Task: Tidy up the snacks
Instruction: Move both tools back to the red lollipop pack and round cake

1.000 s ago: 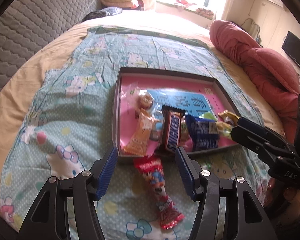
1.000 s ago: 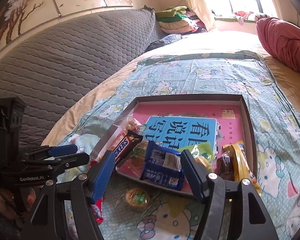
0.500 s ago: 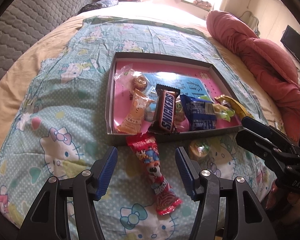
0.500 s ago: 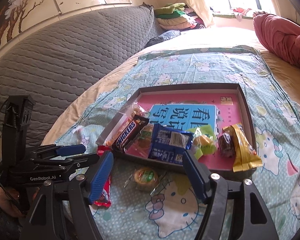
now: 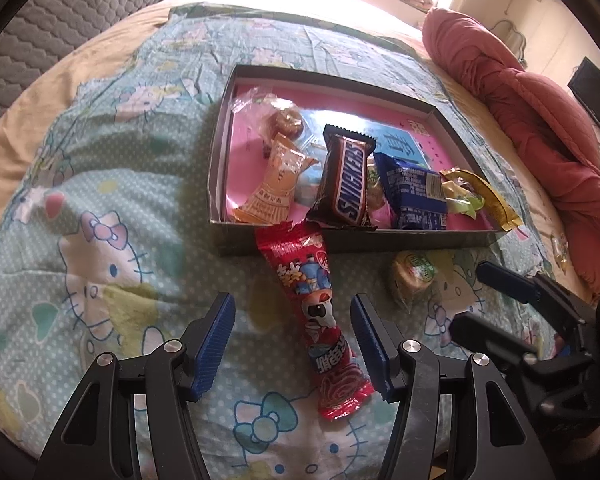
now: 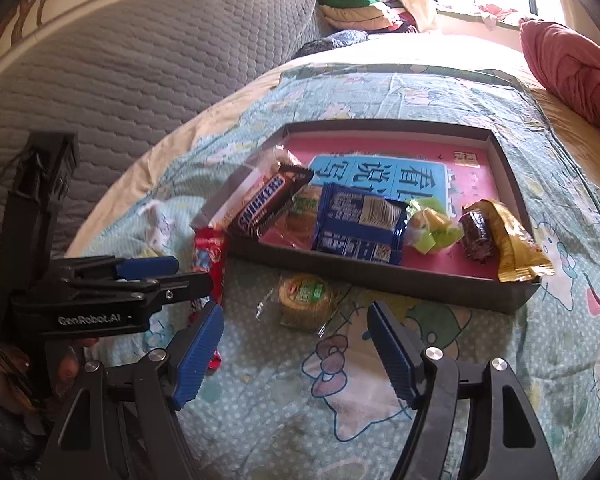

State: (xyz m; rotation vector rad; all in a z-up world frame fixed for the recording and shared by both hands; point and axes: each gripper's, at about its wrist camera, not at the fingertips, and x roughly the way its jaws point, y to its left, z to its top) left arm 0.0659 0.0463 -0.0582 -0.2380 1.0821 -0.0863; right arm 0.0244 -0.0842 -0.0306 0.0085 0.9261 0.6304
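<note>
Left wrist view: the box [image 5: 416,236] held most snacks; red packet [image 5: 320,312] and round cake [image 5: 414,276], at three o'clock, remained outside between wide, empty left gripper [image 5: 292,340] and opening right gripper [image 6: 296,344].

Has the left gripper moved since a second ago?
Yes. The left gripper has come down over the red packet, drawing back from the box.

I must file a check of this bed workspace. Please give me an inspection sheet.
Surface: patterned sheet on a bed.
Job's things: box holding Snickers bar, blue packet and other sweets; red packet and round snack outside on the sheet.
Clutter: nothing seen.
Grippers: left gripper open around the red packet; right gripper empty, jaws opening.
Cables: nothing seen.
Surroundings: grey headboard, red quilt.
</note>
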